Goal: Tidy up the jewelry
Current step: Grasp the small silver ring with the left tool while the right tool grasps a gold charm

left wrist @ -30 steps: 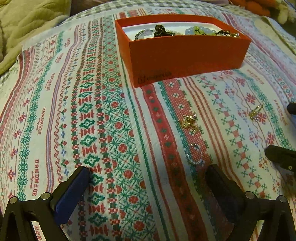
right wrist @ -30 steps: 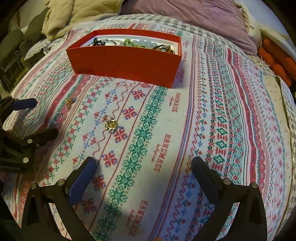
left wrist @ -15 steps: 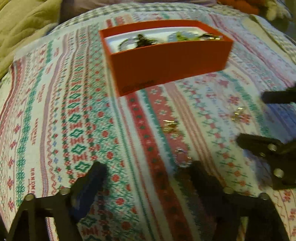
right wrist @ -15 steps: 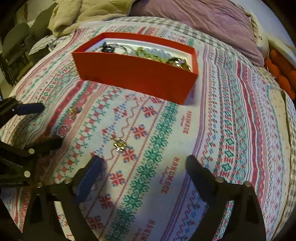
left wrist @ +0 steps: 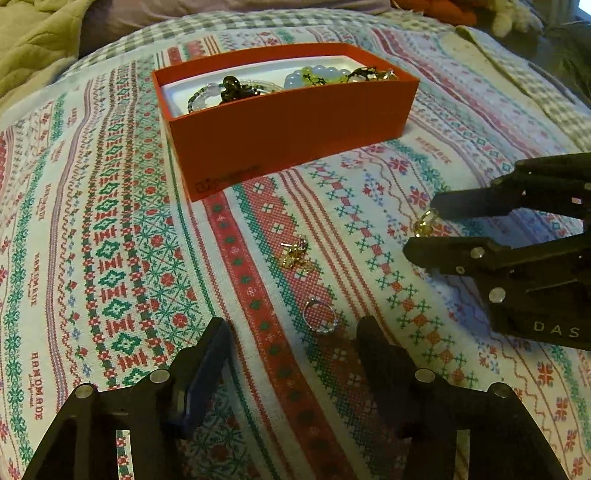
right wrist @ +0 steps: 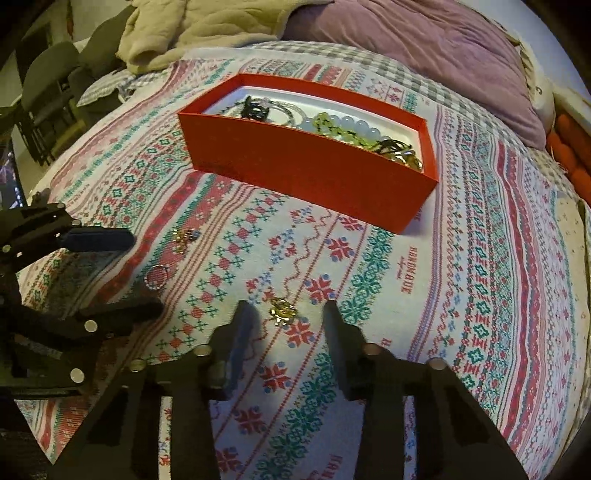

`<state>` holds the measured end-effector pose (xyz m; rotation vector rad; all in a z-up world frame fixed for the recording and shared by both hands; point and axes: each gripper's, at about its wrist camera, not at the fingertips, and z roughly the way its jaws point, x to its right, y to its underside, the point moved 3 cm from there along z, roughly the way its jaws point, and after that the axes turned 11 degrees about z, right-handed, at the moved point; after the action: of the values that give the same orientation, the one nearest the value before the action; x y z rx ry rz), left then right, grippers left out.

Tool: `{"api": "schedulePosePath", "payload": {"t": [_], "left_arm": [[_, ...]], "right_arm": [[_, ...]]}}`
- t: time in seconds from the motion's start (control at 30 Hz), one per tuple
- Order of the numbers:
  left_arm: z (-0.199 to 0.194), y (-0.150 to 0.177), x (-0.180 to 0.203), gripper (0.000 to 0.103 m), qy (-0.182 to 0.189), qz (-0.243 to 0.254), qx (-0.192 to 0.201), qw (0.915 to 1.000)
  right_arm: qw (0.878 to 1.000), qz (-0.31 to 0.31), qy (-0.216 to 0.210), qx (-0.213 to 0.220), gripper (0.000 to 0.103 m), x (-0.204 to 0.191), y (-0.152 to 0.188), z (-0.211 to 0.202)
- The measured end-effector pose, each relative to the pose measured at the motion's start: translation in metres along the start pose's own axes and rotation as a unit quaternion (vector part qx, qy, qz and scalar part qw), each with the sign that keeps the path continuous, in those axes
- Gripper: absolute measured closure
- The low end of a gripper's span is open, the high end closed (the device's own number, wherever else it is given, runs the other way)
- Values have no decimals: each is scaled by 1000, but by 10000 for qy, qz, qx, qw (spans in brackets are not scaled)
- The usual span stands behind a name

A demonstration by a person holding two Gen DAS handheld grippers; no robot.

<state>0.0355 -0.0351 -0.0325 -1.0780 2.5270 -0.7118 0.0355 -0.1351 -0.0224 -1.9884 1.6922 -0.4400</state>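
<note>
Closest in, the left gripper [left wrist: 295, 328] hovers low over the patterned bedspread [left wrist: 110, 258] with its jaws spread apart and nothing between them; a thin silver ring [left wrist: 320, 321] lies flat on the cloth just ahead of the gap, nearer the right-hand finger. Over on the other side the right gripper [right wrist: 286, 314] is also open, though narrower, its two fingers either side of a small gold earring [right wrist: 282, 312] that rests on the fabric; whether the pads touch it I cannot tell. A little further on, between the two tools, a second gold earring piece [left wrist: 295, 254] sits on a red woven stripe. The bedspread is a cream knit-look cloth, banded in red, green and pink cross-stitch motifs, with the word "HANDMADE" repeated along it. Beyond the loose pieces stands an orange box [left wrist: 288, 129], lidless, holding beaded bracelets [left wrist: 317, 74] and darker tangled pieces against a white lining. Behind it comes a grey checked sheet [right wrist: 388, 74], then a purple pillow [right wrist: 424, 48] and a rumpled beige quilt [right wrist: 192, 26] at the head of the bed.
</note>
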Motion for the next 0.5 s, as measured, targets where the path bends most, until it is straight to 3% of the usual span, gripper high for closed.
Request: {"api": "schedulePosePath", "payload": {"t": [0.07,0.1,0.3,0.5], "left_arm": [[-1,1,0,43,26,1,15,10000],[-1,1,-1,44,44,-2,22,10000],[-4,3,2,60,219,26,68,9997],[0,-2,10,65,319,209,81,9992]], "right_arm": [[10000,-62,-18,-8,87,-2,-1,1],[10000,-88,-9,-10,89,-3,-2,1],[10000,-40,37,-33,89,0,-2,0],[10000,22,20,-58,89,6,2,-3]]}}
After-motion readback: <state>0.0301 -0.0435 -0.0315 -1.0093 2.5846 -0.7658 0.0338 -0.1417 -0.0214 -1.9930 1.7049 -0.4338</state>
